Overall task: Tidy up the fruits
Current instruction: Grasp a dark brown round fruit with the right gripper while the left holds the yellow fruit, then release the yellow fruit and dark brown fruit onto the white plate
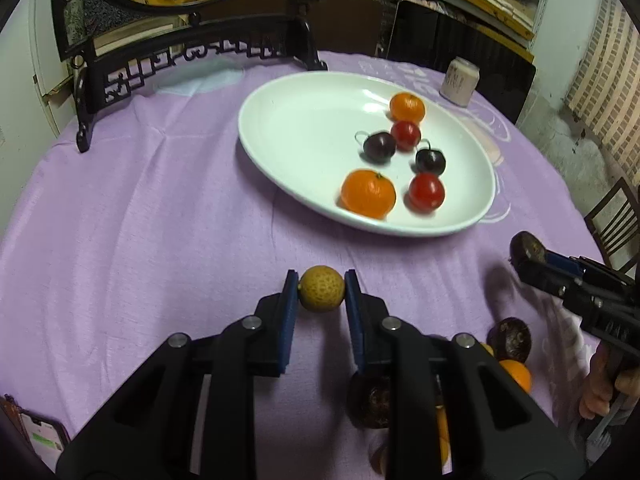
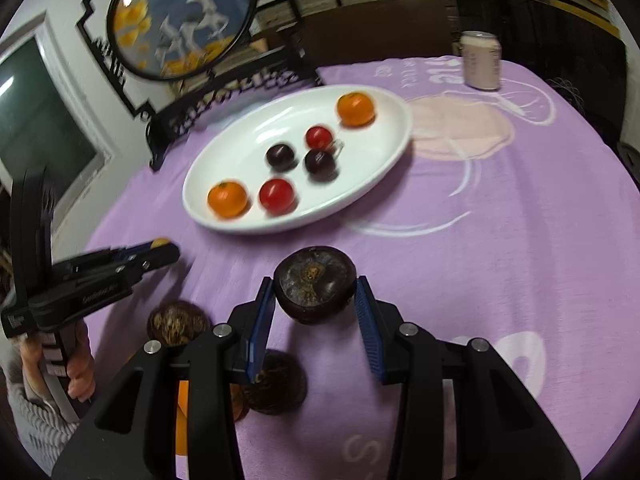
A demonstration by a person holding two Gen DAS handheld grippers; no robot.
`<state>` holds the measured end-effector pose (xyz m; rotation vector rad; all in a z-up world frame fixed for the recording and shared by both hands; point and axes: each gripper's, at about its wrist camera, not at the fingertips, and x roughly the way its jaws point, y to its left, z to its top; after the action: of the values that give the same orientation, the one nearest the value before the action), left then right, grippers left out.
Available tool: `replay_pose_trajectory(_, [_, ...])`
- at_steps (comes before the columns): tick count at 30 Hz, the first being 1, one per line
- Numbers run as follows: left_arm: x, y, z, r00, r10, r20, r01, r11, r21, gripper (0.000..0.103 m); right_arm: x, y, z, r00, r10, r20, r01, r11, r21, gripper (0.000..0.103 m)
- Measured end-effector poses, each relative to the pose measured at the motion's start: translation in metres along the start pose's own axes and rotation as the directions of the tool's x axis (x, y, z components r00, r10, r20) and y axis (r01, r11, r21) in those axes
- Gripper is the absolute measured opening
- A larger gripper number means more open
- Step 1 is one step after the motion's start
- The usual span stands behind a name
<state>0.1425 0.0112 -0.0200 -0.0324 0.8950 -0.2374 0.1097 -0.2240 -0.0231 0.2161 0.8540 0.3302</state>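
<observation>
Fruits split two ways: six sit on the white plate (image 1: 280, 120), more lie loose on the purple cloth (image 1: 140, 220); left gripper (image 1: 321, 286) is clenched on a small yellow fruit (image 1: 322, 289); right gripper (image 2: 316, 300) grasps a dark brown fruit (image 2: 315, 285), lifted clear of the cloth.

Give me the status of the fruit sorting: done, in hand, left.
Done: six fruits lie on the white plate, two oranges, two red, two dark. In hand: the left gripper clamps a small yellow fruit; the right gripper holds a dark brown fruit. Left: more brown fruits and an orange on the purple cloth.
</observation>
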Motion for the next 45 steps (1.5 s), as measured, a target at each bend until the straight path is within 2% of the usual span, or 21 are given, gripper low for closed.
replay_pose_trajectory(6, [-0.020, 0.007, 0.021, 0.996, -0.082, 0.044, 0.085, 0.995, -0.054, 0.024, -0.023, -0.018, 0.019, 0.995, 0.056, 0.080, -0.063, 0.994, 0.091, 0.041])
replay_pose_trajectory(12, [-0.009, -0.003, 0.062, 0.997, -0.016, 0.081, 0.018, 1.000, -0.023, 0.024, -0.009, -0.010, 0.051, 0.996, 0.024, 0.091, -0.031, 0.997, 0.075, 0.041])
replay_pose_trajectory(16, [0.015, -0.002, 0.076, 0.997, -0.040, 0.066, 0.043, 0.998, -0.053, 0.024, 0.021, -0.005, 0.069, 0.997, -0.016, 0.071, 0.012, 0.998, 0.054, 0.041])
replay_pose_trajectory(17, [0.021, -0.003, 0.077, 0.997, -0.041, 0.058, 0.045, 0.997, -0.056, 0.029, 0.025, -0.004, 0.071, 0.998, -0.013, 0.068, 0.009, 0.999, 0.050, 0.042])
replay_pose_trajectory(18, [0.025, -0.004, 0.076, 0.998, -0.039, 0.050, 0.042, 0.998, -0.048, 0.040, 0.031, -0.004, 0.072, 0.998, -0.004, 0.065, 0.001, 0.998, 0.056, 0.042])
replay_pose_trajectory(20, [0.030, -0.006, 0.074, 0.999, -0.021, 0.049, 0.022, 0.999, -0.024, 0.047, 0.034, -0.005, 0.071, 0.998, 0.016, 0.054, -0.020, 0.998, 0.063, 0.042])
replay_pose_trajectory(28, [0.019, -0.001, 0.061, 0.998, -0.014, 0.056, 0.017, 0.999, -0.037, 0.049, 0.014, -0.003, 0.061, 0.995, 0.066, 0.073, -0.070, 0.995, 0.064, 0.043])
replay_pose_trajectory(30, [0.013, 0.000, 0.054, 0.998, -0.004, 0.063, 0.006, 0.999, -0.034, 0.059, 0.009, -0.001, 0.053, 0.996, 0.064, 0.060, -0.067, 0.996, 0.063, 0.043])
replay_pose_trajectory(32, [0.005, -0.001, 0.044, 0.998, 0.004, 0.068, -0.003, 1.000, -0.027, 0.063, 0.006, 0.000, 0.046, 0.996, 0.069, 0.049, -0.073, 0.995, 0.067, 0.043])
replay_pose_trajectory(33, [0.002, -0.001, 0.039, 0.998, 0.005, 0.066, -0.003, 1.000, -0.021, 0.064, 0.003, 0.000, 0.042, 0.996, 0.074, 0.045, -0.077, 0.995, 0.068, 0.045])
replay_pose_trajectory(34, [-0.002, -0.003, 0.033, 0.998, 0.003, 0.061, -0.003, 1.000, -0.009, 0.065, -0.001, 0.001, 0.037, 0.996, 0.077, 0.045, -0.080, 0.994, 0.069, 0.053])
replay_pose_trajectory(36, [-0.010, -0.006, 0.021, 0.998, -0.006, 0.058, 0.005, 1.000, 0.009, 0.068, -0.012, 0.000, 0.027, 0.995, 0.075, 0.062, -0.080, 0.994, 0.080, 0.063])
replay_pose_trajectory(40, [-0.025, -0.015, 0.000, 0.998, -0.031, 0.055, 0.028, 0.997, 0.068, 0.071, -0.029, -0.001, 0.012, 0.992, 0.104, 0.077, -0.111, 0.990, 0.085, 0.063])
replay_pose_trajectory(45, [-0.042, -0.026, -0.026, 0.997, -0.031, 0.065, 0.021, 0.989, 0.147, 0.079, -0.042, -0.008, -0.002, 0.990, 0.108, 0.092, -0.118, 0.987, 0.112, 0.066])
